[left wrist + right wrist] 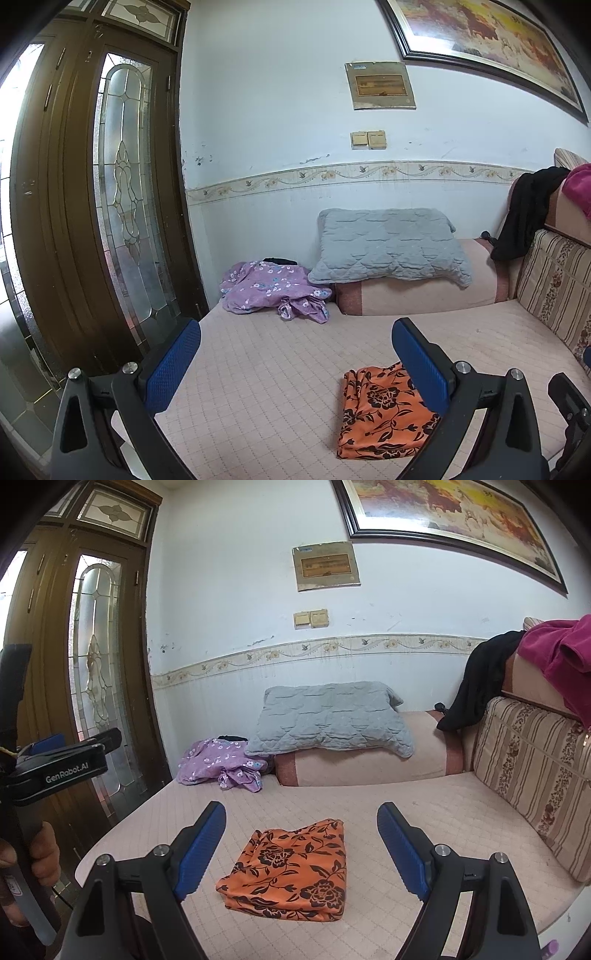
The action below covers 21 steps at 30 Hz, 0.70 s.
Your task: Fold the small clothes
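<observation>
While both claws hang wide apart and grip nothing, the orange cloth [291, 871] lies folded into a tidy packet on the sofa seat [424, 812], down at six o'clock just ahead of the right claw [301, 843]. From the left claw [295, 362] it sits toward five o'clock, partly behind that claw's right finger. Neither claw touches it. That piece looks finished to me: edges stacked, flat, left alone.

Up at eleven o'clock, at the seat's far end by the door [99, 657], a purple garment [221, 766] sits crumpled in a heap beside the grey pillow [328, 720]. I would guess that is the next piece to fold. A black garment [476, 679] and a magenta one [557, 653] drape over the backrest at two o'clock; whether they belong to the job I cannot tell. So one item seems done, at least one remains.
</observation>
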Each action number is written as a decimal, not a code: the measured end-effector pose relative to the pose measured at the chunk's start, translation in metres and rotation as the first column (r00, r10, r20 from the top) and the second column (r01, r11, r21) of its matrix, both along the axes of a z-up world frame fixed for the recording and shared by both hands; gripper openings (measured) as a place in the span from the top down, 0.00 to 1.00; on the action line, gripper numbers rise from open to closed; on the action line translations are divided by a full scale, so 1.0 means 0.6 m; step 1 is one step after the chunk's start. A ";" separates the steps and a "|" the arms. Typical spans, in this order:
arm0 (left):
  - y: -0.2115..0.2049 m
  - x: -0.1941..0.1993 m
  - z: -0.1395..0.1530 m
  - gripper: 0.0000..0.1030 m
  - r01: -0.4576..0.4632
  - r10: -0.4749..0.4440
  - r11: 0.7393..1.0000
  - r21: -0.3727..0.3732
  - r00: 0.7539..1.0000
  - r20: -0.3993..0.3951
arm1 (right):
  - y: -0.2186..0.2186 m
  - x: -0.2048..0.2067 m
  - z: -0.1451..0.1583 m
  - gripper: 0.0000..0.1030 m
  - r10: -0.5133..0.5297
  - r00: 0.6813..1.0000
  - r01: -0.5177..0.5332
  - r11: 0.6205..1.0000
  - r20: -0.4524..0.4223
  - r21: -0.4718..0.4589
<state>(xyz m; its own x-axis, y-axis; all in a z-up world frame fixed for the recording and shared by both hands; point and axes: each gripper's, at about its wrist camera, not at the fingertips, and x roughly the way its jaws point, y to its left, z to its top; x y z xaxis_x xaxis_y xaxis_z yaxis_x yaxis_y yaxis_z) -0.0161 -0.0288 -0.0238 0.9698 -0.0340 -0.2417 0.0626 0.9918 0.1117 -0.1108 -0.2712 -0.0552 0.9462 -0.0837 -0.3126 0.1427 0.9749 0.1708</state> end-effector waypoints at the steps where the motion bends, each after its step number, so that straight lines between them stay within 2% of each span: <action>1: -0.002 -0.001 0.000 0.00 0.002 -0.002 1.000 0.002 1.000 0.000 | -0.001 -0.002 0.001 0.16 -0.003 1.000 0.003 1.000 0.000 -0.001; 10: -0.004 -0.004 -0.006 0.00 0.021 -0.021 1.000 0.012 1.000 -0.003 | 0.000 0.000 -0.002 0.16 0.006 1.000 -0.006 1.000 -0.012 0.011; 21: 0.014 0.002 -0.017 0.00 0.018 -0.018 1.000 0.014 1.000 -0.001 | 0.029 0.020 -0.015 0.16 0.013 0.999 -0.014 1.000 -0.034 -0.026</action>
